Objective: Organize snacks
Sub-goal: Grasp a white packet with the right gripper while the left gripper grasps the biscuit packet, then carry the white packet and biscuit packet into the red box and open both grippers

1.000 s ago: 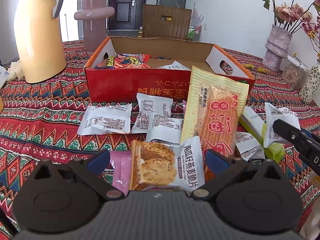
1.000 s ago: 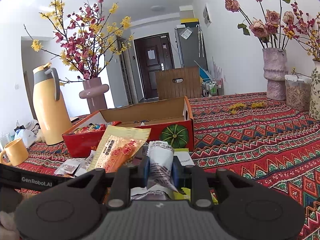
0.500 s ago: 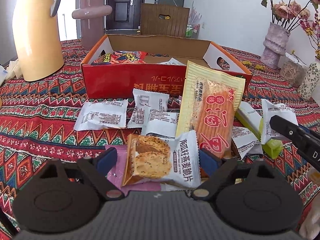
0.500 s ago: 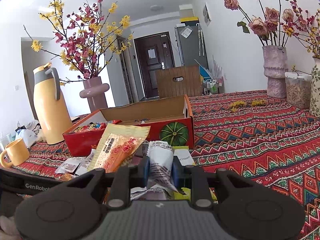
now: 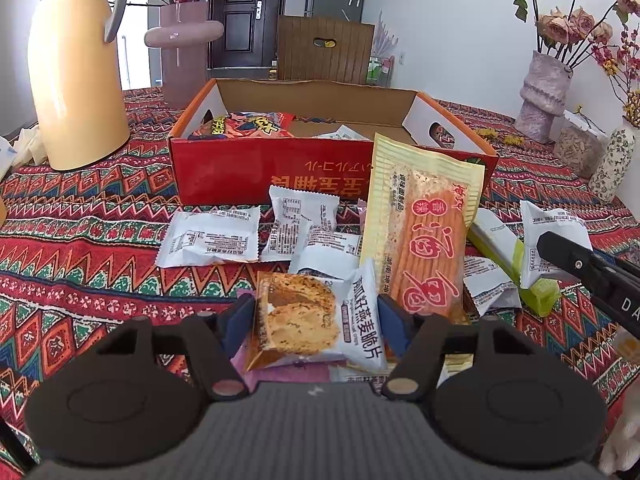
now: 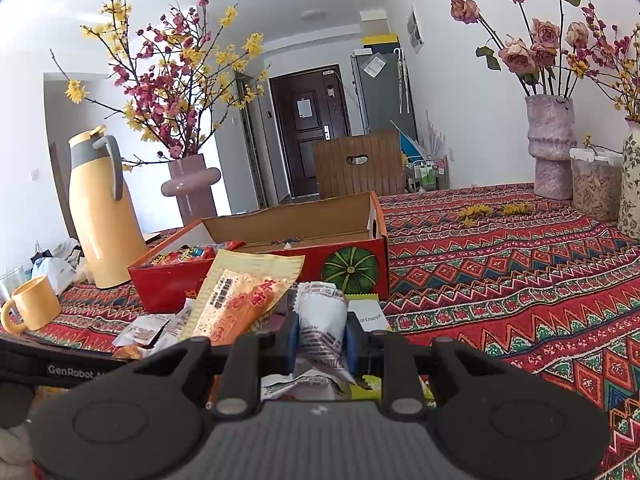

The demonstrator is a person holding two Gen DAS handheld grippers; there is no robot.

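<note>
My left gripper (image 5: 312, 320) points down at an oat crisp packet (image 5: 316, 316) with a cookie picture, lying on a pink packet on the patterned tablecloth. Its jaws are closing and the blue pads touch both side edges of the packet. A long yellow and orange snack bag (image 5: 420, 232) leans beside it against the red cardboard box (image 5: 260, 164). My right gripper (image 6: 322, 334) is shut on a white snack packet (image 6: 322, 316) held upright; one of its black fingers (image 5: 580, 264) shows in the left wrist view.
Several white packets (image 5: 212, 236) and a green wrapper (image 5: 536, 292) lie before the box, which holds a red chip bag (image 5: 244, 126). A yellow thermos (image 5: 76, 80), yellow mug (image 6: 34, 306), pink vase (image 6: 192, 184) and flower vases (image 6: 550, 152) stand around.
The left gripper's jaws have narrowed from wide apart until the pads meet the oat crisp packet's edges. The right gripper stays shut on its white packet, unmoved.
</note>
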